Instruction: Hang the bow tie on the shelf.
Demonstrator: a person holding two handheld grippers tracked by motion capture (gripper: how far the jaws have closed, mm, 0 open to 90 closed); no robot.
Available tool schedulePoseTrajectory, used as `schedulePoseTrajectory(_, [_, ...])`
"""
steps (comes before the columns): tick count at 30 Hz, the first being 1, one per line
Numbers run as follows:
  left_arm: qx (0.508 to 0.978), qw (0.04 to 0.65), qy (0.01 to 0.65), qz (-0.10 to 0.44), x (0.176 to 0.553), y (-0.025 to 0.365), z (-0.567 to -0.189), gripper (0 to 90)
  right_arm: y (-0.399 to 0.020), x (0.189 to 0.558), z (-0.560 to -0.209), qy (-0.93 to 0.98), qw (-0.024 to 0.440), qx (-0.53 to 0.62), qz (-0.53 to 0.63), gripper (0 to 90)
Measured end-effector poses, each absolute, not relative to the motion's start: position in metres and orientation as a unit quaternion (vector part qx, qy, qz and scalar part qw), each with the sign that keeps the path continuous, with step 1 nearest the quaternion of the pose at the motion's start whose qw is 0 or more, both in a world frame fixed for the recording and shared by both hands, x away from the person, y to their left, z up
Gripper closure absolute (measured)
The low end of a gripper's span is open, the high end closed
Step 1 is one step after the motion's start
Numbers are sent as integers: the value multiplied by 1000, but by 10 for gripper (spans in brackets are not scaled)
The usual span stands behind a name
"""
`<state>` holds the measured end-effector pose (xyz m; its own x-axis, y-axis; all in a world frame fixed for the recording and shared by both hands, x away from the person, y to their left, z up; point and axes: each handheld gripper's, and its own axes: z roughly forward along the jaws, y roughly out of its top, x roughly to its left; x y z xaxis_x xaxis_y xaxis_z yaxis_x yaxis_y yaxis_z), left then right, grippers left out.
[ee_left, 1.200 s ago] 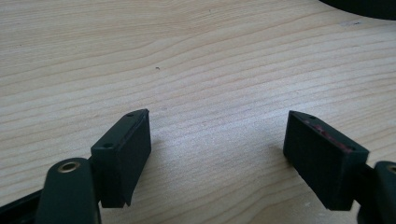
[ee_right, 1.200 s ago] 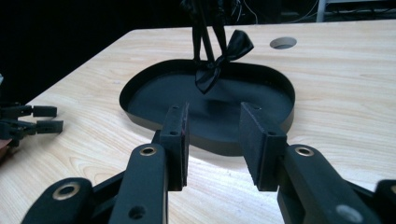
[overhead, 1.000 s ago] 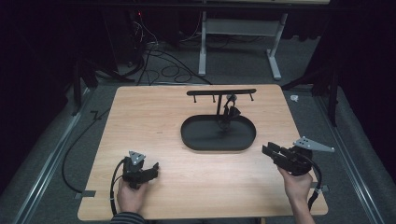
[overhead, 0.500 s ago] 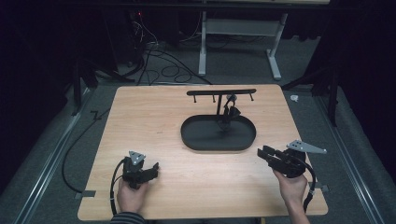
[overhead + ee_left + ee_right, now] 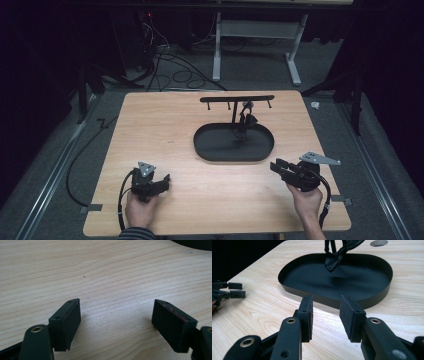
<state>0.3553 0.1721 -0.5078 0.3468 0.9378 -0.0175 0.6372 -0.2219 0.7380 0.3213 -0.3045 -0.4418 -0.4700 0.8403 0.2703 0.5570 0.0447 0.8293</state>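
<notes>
The right gripper (image 5: 325,315) holds its two black jaws apart with nothing between them, only bare wood showing in the gap. Its pads (image 5: 308,315) hover just above the light wooden table (image 5: 262,312) and point at the near wall of the black oval metal tray (image 5: 372,303), which lies close ahead but not touching. From the high view the right gripper (image 5: 280,167) sits at the near right part of the table, in the person's right hand (image 5: 306,200), with its grey three-cornered plate on top and its cable looping down beside the wrist.

The left gripper (image 5: 116,317) has its jaws spread wide, also empty, the pads (image 5: 71,320) low over the table's grain. In the high view the left gripper (image 5: 162,181) rests at the near left, in the person's left hand (image 5: 140,210), well apart from the tray (image 5: 205,150).

The tray lies right of the table's middle. A thin black post rises from it and carries a black crossbar (image 5: 237,99) with short pegs hanging below. A small dark glossy item (image 5: 337,257) hangs by the post over the tray's floor; what it is cannot be told.

No brand, label or writing can be read on the grippers, the tray or the table.

Beyond the table, black cables (image 5: 170,70) lie on the grey carpet near a white metal frame (image 5: 255,30).
</notes>
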Motion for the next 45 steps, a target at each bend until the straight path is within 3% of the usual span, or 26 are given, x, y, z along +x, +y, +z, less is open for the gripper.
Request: schedulePoseTrajectory(45, [749,335,525,224,355,172,-508,236,-281,338,-470,735,144,499,435,685])
